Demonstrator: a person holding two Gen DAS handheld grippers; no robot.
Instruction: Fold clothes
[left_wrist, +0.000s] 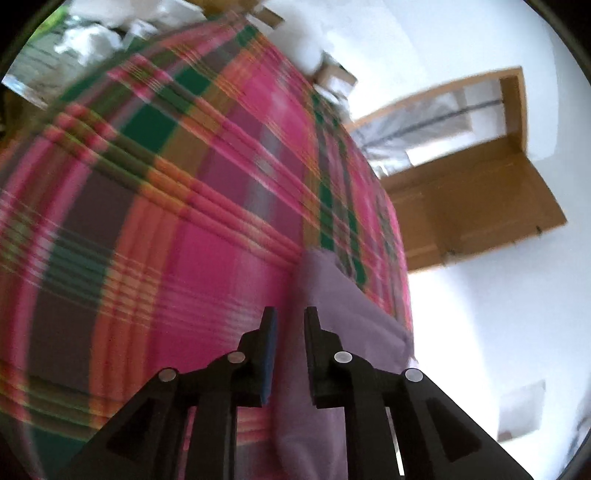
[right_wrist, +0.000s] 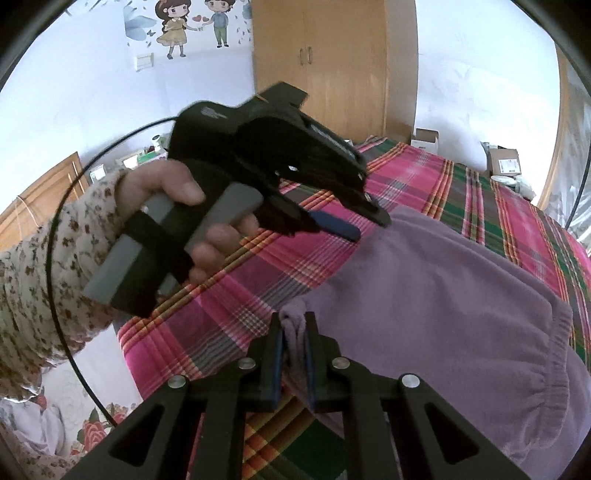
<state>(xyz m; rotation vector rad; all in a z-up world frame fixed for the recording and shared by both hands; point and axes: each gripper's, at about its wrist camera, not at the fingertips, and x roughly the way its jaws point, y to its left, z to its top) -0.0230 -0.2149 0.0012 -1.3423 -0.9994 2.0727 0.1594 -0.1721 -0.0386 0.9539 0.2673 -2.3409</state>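
Observation:
A purple garment (right_wrist: 436, 295) with an elastic waistband lies on a bed covered in a pink, green and orange plaid sheet (right_wrist: 229, 295). My right gripper (right_wrist: 293, 321) is shut on a bunched corner of the purple garment at the near edge. My left gripper (right_wrist: 369, 227) shows in the right wrist view, held in a hand, with its tips at the garment's far left edge. In the left wrist view my left gripper (left_wrist: 290, 317) stands open, and the purple garment (left_wrist: 332, 317) runs under and between its fingers. That view is blurred.
A wooden wardrobe (right_wrist: 332, 66) stands behind the bed against a white wall. Cardboard boxes (right_wrist: 504, 162) sit past the bed's far side. A black cable (right_wrist: 55, 258) loops around the person's floral sleeve. The plaid sheet (left_wrist: 166, 221) fills most of the left wrist view.

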